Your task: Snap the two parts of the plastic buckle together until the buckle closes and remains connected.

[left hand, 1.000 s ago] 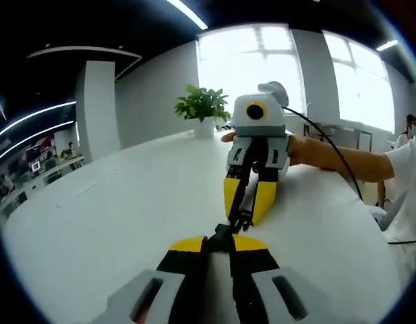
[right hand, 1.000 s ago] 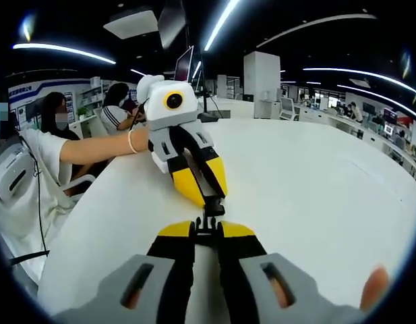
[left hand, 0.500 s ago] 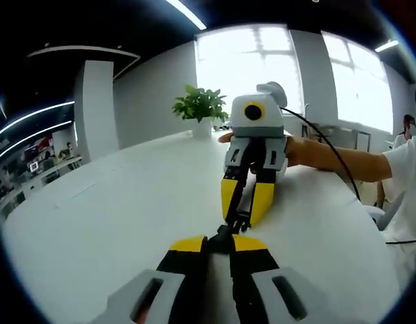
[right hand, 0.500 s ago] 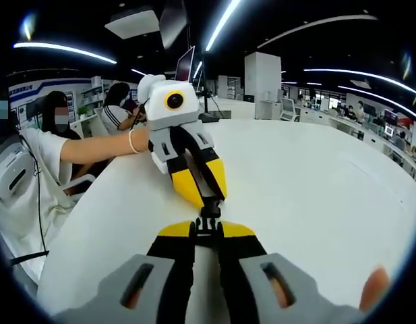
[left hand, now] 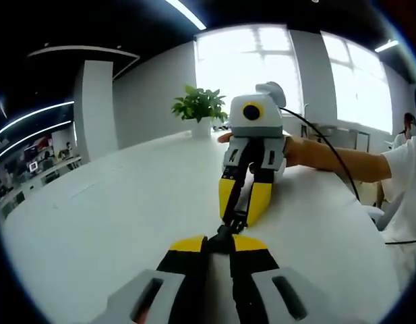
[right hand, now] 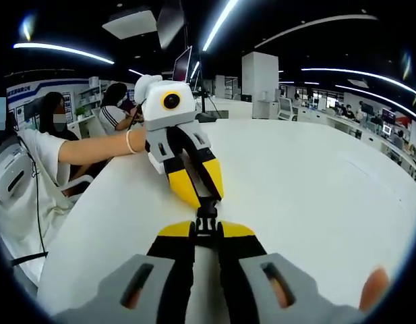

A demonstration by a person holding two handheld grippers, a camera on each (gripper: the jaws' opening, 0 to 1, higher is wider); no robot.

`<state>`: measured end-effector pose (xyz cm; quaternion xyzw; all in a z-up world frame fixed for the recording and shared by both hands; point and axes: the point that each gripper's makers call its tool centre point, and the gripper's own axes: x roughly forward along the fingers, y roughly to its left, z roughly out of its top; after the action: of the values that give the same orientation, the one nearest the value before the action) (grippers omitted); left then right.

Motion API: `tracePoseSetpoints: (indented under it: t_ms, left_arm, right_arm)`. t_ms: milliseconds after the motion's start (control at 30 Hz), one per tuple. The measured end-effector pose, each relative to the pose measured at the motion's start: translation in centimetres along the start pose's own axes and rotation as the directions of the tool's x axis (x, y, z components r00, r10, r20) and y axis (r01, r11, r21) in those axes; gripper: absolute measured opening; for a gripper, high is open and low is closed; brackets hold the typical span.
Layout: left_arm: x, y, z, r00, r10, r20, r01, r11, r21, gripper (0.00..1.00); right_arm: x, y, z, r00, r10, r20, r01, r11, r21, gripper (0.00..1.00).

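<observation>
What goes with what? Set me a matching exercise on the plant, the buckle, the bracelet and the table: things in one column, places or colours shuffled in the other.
Things:
1. potted plant
2. buckle
3. bracelet
4. table

Places or colours:
A. white
B. on a person's wrist
C. far table edge, before the window
D. between the left gripper and the right gripper

Pairs: 1-C, 2-D, 3-B, 4-A

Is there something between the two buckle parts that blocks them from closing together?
Nothing visible does. The left tongs and the right tongs each clamp a black buckle part, end to end above the bare white table. Whether they have latched is too small to tell.
</observation>
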<state>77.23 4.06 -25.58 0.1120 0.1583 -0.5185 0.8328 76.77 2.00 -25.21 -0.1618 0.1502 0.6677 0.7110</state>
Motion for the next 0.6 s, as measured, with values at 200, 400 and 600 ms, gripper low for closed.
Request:
tracePoseSetpoints:
  t_ms: [200, 400, 600]
  left_arm:
    - [0.04, -0.18, -0.01, 1.000, -0.001, 0.003, 0.001, 1.000, -0.006, 0.12]
    - [0.10, -0.17, 0.02, 1.000, -0.003, 0.005, 0.003, 1.000, -0.010, 0.12]
    - [0.12, -0.06, 0.09, 1.000, -0.002, 0.004, 0.002, 1.000, -0.001, 0.12]
  right_arm:
    - [0.07, -0.09, 0.04, 1.000, -0.003, 0.003, 0.003, 1.000, 0.000, 0.14]
    - [0.13, -0.02, 0.06, 1.000, -0.006, 0.006, 0.006, 1.000, 0.001, 0.14]
    - [0.27, 0.46, 0.15, 1.000, 0.008, 0.007, -0.008, 1.000, 0.004, 0.14]
